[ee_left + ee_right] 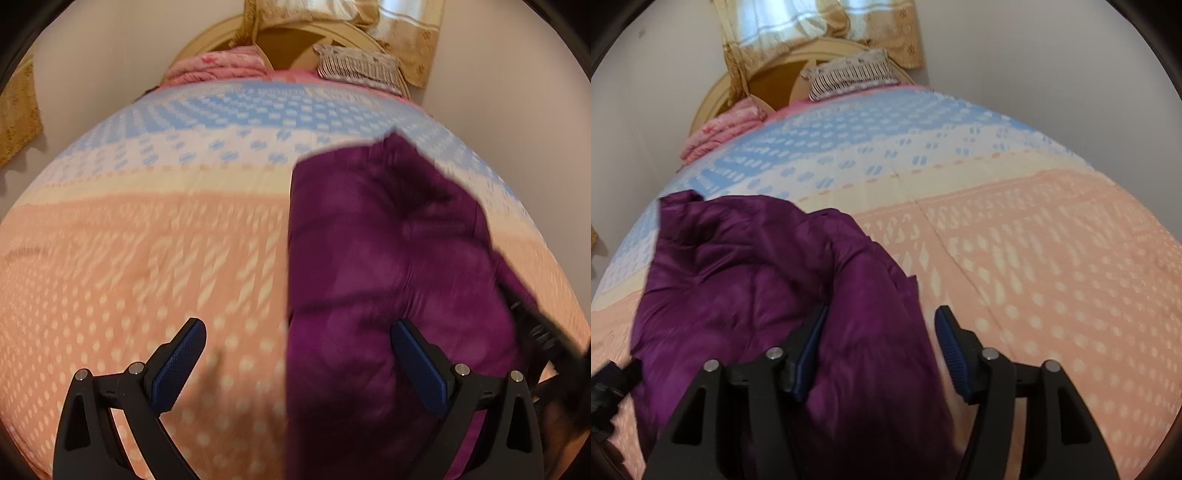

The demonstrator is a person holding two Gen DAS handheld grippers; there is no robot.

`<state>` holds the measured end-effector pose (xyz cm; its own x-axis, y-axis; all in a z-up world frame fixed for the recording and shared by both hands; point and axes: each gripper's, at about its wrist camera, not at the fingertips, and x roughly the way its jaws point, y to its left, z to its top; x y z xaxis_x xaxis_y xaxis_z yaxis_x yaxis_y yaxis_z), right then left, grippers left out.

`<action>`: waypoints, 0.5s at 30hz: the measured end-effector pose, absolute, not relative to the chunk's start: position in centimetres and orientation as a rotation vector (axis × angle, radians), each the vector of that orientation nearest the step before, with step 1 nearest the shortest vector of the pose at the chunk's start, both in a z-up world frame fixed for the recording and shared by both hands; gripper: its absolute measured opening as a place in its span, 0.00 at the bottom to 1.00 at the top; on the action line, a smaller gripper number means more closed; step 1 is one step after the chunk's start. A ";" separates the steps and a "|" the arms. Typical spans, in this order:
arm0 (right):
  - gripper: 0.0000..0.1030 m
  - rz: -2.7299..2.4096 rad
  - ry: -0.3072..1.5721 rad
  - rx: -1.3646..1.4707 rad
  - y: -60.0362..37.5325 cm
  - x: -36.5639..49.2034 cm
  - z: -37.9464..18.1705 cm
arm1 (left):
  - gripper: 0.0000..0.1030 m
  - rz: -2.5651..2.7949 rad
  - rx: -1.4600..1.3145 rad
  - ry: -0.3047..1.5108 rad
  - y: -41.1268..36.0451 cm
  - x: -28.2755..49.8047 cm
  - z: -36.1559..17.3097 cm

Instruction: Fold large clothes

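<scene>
Jacket [746,280] — purple, padded — lies bunched on the bed [1052,258], at nine o'clock of my right tool [882,328] and three o'clock of my left tool [299,339]. Both tools stand spread, pinching nothing, though the right one straddles a puffy edge. To fold well, I judge I should flatten it first, then grip a seam on each side. Blur smears the fabric — sleeves and its near end stay cut off.

patterned bedspread [1015,229], rounded headboard [768,79], curtained window [783,22], pale walls [1052,55].
</scene>
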<state>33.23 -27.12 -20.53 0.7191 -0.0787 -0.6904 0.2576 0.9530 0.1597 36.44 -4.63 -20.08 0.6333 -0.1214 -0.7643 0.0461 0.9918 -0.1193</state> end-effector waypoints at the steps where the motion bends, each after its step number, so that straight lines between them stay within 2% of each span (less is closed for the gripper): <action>1: 0.62 -0.182 0.746 0.250 -27.1 32.7 -20.6 | 0.98 -0.107 -0.106 0.875 -4.5 36.2 -20.4; 9: 0.64 -0.117 0.777 0.300 -27.8 32.4 -22.5 | 0.98 -0.147 -0.051 0.847 -5.9 35.1 -21.3; 15: 0.64 -0.077 0.798 0.335 -28.2 32.9 -23.2 | 0.99 -0.176 -0.111 0.853 -5.3 35.1 -22.2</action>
